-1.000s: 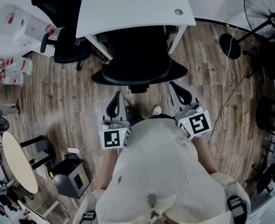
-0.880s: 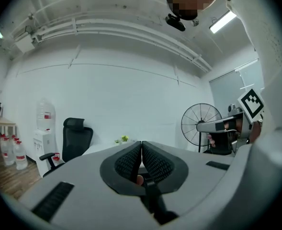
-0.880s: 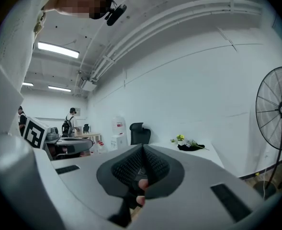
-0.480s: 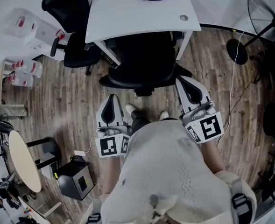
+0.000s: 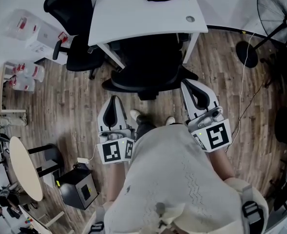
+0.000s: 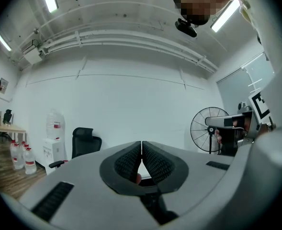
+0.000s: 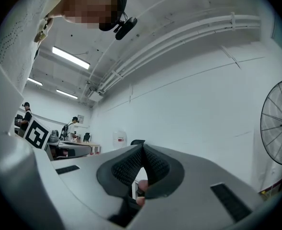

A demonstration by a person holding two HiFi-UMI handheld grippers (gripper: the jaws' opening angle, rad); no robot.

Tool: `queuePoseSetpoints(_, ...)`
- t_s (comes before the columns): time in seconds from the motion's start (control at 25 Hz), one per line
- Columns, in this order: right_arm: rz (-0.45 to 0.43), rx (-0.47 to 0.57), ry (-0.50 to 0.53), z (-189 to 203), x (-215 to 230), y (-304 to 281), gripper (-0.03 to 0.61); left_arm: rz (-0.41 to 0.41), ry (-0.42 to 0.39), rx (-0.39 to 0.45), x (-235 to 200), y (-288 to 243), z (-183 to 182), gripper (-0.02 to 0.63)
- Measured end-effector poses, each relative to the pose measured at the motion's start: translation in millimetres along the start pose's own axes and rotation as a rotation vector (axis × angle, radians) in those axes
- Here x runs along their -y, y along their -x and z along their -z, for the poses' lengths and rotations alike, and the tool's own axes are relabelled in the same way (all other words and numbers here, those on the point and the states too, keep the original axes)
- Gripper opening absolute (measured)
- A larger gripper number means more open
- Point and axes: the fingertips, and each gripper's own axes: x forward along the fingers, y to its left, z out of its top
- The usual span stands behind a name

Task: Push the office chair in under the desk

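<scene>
Smooth matt white desk [image 5: 133,13], black mesh-backed office chair [image 5: 145,65], grey wood-grain plank floor [image 5: 70,101]

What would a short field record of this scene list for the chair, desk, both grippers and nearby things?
office chair: black, partly under the desk, back toward the person
desk: white
left gripper: jaws shut, empty
right gripper: jaws shut, empty, near the chair's back
nearby: second black chair left of desk; standing fan at right

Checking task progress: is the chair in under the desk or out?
Mostly in: the office chair is tucked beneath the desk, backrest sticking out.
</scene>
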Motion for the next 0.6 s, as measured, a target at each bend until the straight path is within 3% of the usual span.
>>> queuePoseSetpoints(0.6, 0.014, -0.008, -0.012, 4.4, 2.3, 5.2, 0.008, -0.003, -0.010, 0.000, 4.9, 4.5, 4.6, 0.025)
